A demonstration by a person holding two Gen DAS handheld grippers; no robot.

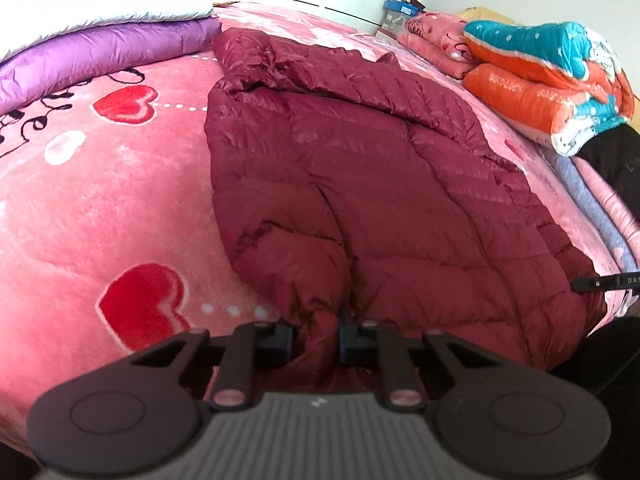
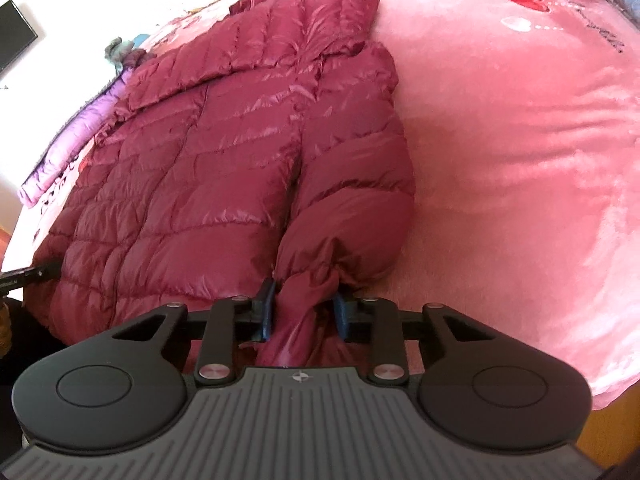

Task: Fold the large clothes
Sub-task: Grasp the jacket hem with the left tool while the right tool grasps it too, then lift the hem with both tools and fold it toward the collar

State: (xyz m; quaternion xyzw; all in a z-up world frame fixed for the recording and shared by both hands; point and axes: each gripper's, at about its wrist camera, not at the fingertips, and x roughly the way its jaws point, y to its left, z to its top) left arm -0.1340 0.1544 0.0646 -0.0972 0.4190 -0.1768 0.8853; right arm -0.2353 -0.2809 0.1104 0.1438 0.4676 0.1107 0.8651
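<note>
A dark red puffer jacket lies spread flat on a bed's pink heart-print blanket. The left tool pinches one bunched sleeve cuff at the near edge; the right tool pinches the other cuff. Folded bedding sits stacked beyond the jacket.

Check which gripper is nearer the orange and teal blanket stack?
Left. The left gripper pinches the jacket with the blanket stack across it; the right gripper view shows no stack.
</note>
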